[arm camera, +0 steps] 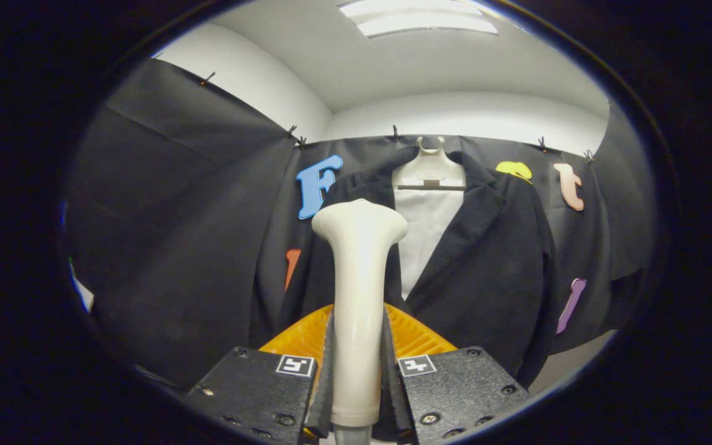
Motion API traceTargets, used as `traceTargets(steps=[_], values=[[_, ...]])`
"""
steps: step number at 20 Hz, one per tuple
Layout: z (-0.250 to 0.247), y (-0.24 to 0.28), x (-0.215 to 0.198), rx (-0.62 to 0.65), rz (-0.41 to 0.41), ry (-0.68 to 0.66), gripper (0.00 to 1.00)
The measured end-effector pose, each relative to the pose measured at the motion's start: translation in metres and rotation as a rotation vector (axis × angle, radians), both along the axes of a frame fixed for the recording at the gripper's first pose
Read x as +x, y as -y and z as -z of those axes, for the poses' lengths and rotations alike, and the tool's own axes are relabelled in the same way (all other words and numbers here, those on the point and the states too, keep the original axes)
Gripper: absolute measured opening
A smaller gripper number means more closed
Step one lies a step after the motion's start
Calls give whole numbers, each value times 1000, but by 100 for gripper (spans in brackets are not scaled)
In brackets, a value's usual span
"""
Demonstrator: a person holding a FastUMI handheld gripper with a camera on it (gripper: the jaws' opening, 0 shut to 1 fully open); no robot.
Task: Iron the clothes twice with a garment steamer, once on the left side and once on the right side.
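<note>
A cream garment steamer point(357, 290) stands upright between my fingers, its wide head at the top and its handle clamped low down. My gripper point(357, 377) is shut on the handle, both black fingers point(257, 389) pressing its sides. Beyond the steamer hangs a black jacket point(486, 259) on a white hanger point(429, 170), with a pale lining point(424, 228) showing in the open front. The steamer head sits in front of the jacket's left half, a short way off the cloth.
An orange ribbed piece point(415, 337) shows just behind the fingers at the steamer's base. Black cloth walls the booth on the left and behind the jacket. A strip of pale floor point(569, 364) lies at the lower right.
</note>
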State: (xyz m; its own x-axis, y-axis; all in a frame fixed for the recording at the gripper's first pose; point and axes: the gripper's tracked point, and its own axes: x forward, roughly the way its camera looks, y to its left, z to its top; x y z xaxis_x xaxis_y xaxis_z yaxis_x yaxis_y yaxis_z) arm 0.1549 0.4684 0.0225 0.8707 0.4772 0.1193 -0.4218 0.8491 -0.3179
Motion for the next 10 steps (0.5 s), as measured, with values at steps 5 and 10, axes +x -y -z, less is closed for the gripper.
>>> traceTargets(steps=[5, 10], values=[[22, 9, -10, -34, 21, -81, 36], [32, 15, -13, -56, 34, -115, 36]])
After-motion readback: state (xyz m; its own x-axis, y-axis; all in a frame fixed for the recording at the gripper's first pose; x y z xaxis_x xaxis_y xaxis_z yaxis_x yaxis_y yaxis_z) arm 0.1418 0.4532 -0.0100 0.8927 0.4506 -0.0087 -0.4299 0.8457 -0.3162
